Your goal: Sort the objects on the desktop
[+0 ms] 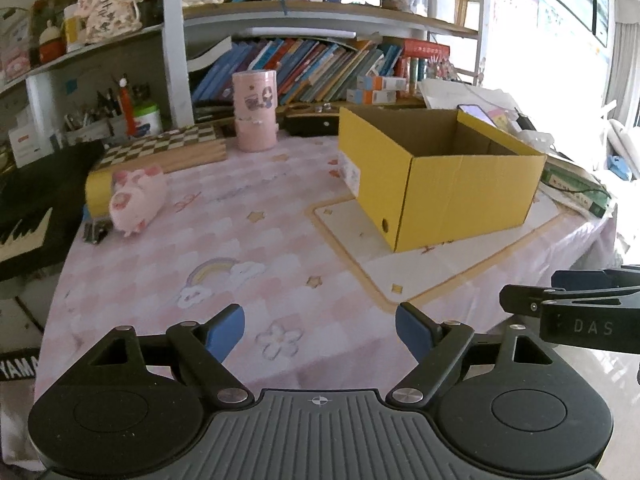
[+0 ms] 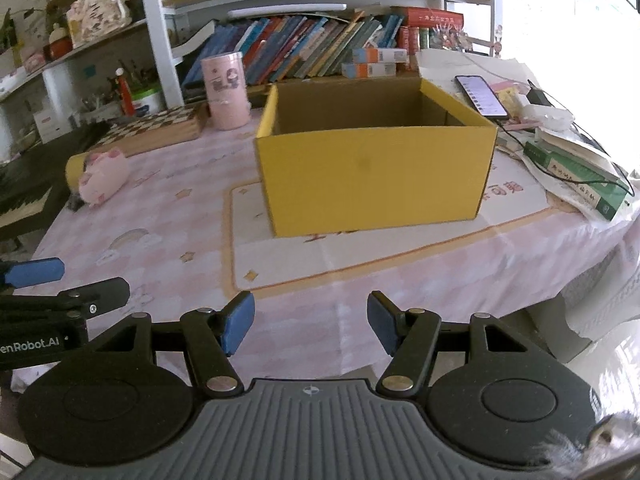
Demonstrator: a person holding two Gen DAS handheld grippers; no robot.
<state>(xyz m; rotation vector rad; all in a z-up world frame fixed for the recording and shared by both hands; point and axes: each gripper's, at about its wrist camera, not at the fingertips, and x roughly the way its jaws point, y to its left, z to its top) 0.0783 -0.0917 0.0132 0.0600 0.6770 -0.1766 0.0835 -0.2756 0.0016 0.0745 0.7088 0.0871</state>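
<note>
Left wrist view: the left gripper [image 1: 320, 330] is seen with its blue pads spread wide and nothing between them; only the pink tablecloth [image 1: 248, 208] lies beneath; the jaws are released. In the right wrist view the right gripper [image 2: 311, 326] is likewise parted, somewhat less widely, and nothing is grasped or touched by it. The yellow box [image 1: 448, 196] is taken as landmark; it stands open-topped on the cloth ahead of both grippers. A pink pig toy [image 1: 136, 200] is seen lying on its side well to the left of the box, its long axis angled toward the near left; a pink cylinder [image 1: 255, 110] stands upright behind and left of the box.
</note>
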